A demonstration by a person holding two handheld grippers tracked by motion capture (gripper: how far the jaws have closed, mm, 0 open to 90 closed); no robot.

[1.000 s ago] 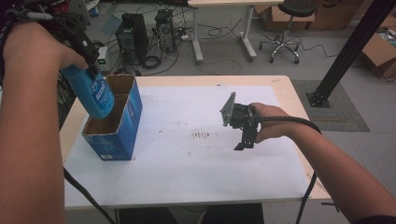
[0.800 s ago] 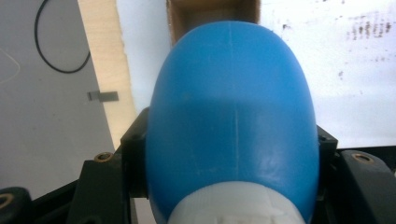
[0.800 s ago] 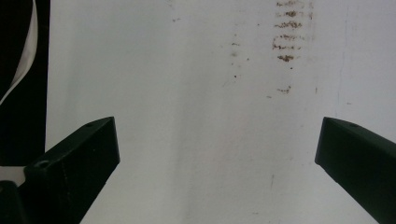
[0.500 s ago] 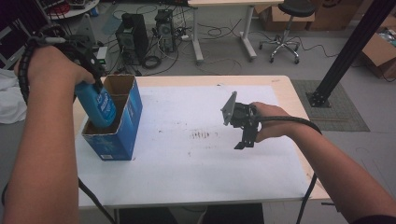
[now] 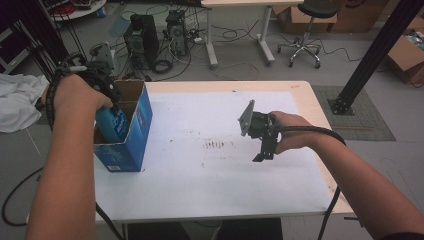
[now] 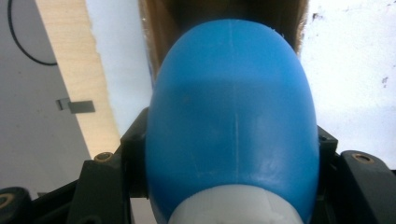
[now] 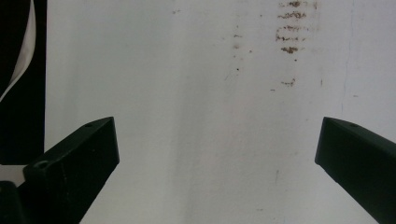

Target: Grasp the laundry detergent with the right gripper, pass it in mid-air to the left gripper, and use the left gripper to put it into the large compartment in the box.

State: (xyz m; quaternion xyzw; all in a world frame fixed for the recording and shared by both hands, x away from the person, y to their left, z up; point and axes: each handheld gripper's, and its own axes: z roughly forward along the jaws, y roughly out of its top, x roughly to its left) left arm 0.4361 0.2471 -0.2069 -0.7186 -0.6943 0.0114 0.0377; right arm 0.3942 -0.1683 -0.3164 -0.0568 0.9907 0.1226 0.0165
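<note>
Gripping blue bottle (image 6: 232, 116) — left gripper (image 5: 107, 95) fingers clamped, right gripper (image 7: 217, 154) fingers wide

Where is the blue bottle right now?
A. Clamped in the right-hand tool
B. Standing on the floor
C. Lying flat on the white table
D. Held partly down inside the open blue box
D: the left hand-held gripper grips the blue bottle, whose lower part sits inside the open blue box.

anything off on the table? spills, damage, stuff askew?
Only brown smudges on the white table cover, near its middle; they look like dried stains, not a fresh spill. The blue box stands upright at the table's left edge, and the blue bottle held by the left gripper looks intact.
</note>
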